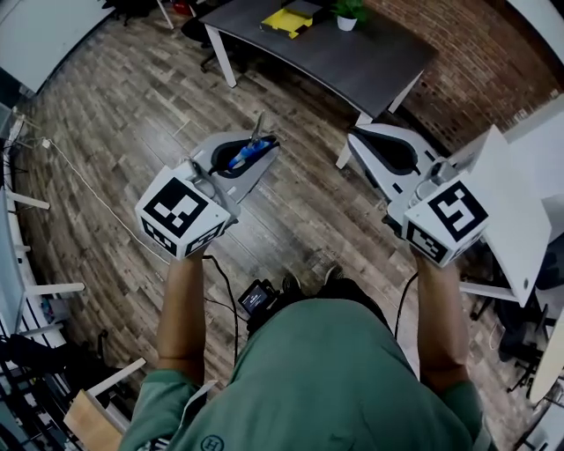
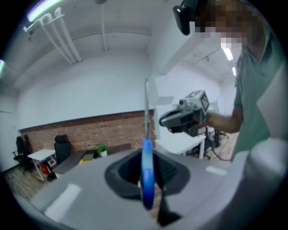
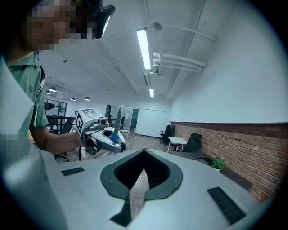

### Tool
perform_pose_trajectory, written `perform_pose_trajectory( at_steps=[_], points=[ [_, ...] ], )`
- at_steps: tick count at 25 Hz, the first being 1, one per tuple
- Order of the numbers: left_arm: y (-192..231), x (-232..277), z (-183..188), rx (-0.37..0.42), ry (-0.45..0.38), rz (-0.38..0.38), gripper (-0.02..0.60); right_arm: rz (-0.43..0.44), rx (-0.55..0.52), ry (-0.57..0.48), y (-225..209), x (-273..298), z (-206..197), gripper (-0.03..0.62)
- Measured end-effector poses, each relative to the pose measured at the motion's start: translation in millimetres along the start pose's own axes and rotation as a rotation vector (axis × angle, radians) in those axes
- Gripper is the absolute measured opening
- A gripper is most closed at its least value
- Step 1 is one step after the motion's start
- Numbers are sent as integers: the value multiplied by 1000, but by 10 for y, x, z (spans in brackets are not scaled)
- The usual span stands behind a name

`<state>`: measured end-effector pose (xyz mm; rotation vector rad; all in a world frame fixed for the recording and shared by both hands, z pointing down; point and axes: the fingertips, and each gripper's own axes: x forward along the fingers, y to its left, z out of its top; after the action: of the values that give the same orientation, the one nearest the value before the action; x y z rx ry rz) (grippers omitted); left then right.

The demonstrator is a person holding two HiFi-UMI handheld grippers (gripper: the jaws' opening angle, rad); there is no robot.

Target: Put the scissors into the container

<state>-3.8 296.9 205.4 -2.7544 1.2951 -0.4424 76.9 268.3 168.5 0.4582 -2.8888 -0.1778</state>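
Observation:
My left gripper (image 1: 263,146) is shut on the scissors (image 1: 248,151). Their blue handle sits between the jaws and the metal blades stick up past the tips. In the left gripper view the blue handle (image 2: 147,179) stands edge-on in the jaws' dark opening, with the blades (image 2: 146,108) rising straight above it. My right gripper (image 1: 356,137) is held at the same height to the right, shut with nothing in it. Its jaws (image 3: 143,157) meet at the tip. From the right gripper view the left gripper (image 3: 102,135) and scissors (image 3: 114,134) show across the room. No container shows in any view.
I stand on a wood-plank floor (image 1: 132,114). A dark desk (image 1: 352,53) ahead carries a yellow object (image 1: 285,21) and a small potted plant (image 1: 348,13). A white table (image 1: 511,203) is close on my right, a brick wall (image 1: 476,62) behind. Chairs and shelving line the left.

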Motion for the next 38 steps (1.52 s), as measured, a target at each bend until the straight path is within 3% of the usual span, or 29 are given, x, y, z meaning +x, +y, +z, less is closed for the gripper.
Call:
perform_pose_trajectory(
  at_steps=[11,26,33,38],
  points=[
    [700,359,-272,-58,56,39,29,45,36,-18,-654,575,-150,6],
    [1680,1332,-152,-71,134,113,29,129,42,-81,-2046,1144,-133,6],
    [2174,1521,-294,-88,144,114,29,124,72,-56,-2409,1562,-274,6],
    [2688,1605,-421,-80,116,70,29,53,74,-28,-2675,1930,-297,6]
  ],
)
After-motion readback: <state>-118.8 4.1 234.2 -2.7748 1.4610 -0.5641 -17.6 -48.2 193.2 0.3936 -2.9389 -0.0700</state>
